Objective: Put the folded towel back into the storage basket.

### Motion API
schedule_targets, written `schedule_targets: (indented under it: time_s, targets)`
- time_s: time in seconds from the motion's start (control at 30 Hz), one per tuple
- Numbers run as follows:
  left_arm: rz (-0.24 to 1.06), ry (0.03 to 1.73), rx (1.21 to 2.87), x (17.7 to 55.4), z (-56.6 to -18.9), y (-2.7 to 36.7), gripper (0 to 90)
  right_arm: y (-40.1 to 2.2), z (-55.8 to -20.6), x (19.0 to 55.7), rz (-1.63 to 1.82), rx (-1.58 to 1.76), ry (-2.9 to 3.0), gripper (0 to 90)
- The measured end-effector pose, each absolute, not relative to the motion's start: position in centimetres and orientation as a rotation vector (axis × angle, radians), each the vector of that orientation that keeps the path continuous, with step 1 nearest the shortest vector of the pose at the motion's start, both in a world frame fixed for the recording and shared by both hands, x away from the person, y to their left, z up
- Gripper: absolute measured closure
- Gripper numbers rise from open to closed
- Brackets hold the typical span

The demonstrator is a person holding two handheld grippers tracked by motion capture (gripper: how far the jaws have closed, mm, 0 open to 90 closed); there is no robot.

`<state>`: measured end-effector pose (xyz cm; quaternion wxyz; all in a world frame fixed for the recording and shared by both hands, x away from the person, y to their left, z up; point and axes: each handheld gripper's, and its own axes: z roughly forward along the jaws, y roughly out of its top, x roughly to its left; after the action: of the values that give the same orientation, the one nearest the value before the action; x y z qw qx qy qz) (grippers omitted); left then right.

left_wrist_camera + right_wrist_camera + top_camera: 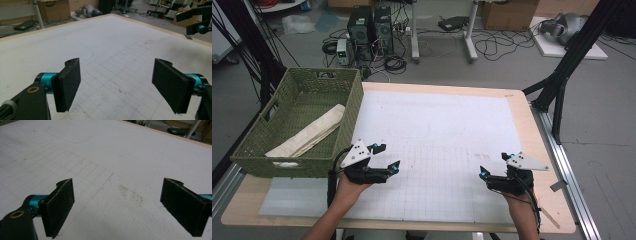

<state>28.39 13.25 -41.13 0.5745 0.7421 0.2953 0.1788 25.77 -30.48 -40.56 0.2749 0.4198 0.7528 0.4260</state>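
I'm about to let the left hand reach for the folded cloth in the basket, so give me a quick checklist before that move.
1. Left gripper open and holding nothing: ok; pads wide apart.
2. Right gripper open, holding nothing: ok.
3. Folded cloth lying inside the green basket: ok.
4. Basket wall between left gripper and cloth: not ok, reach over the rim.
5. Mat between the grippers bare: ok.
6. Cloth free of the basket weave: cannot tell.
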Motion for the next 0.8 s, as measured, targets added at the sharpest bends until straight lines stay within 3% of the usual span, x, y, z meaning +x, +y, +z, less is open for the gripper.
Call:
schedule_targets:
  time_s: [0.8]
  targets:
    - [0.430, 0.729, 1.738, 28.86, -41.51, 13.43, 23.5, -29.98, -41.10, 26.21, 1.143, 1.114, 2.053, 11.4]
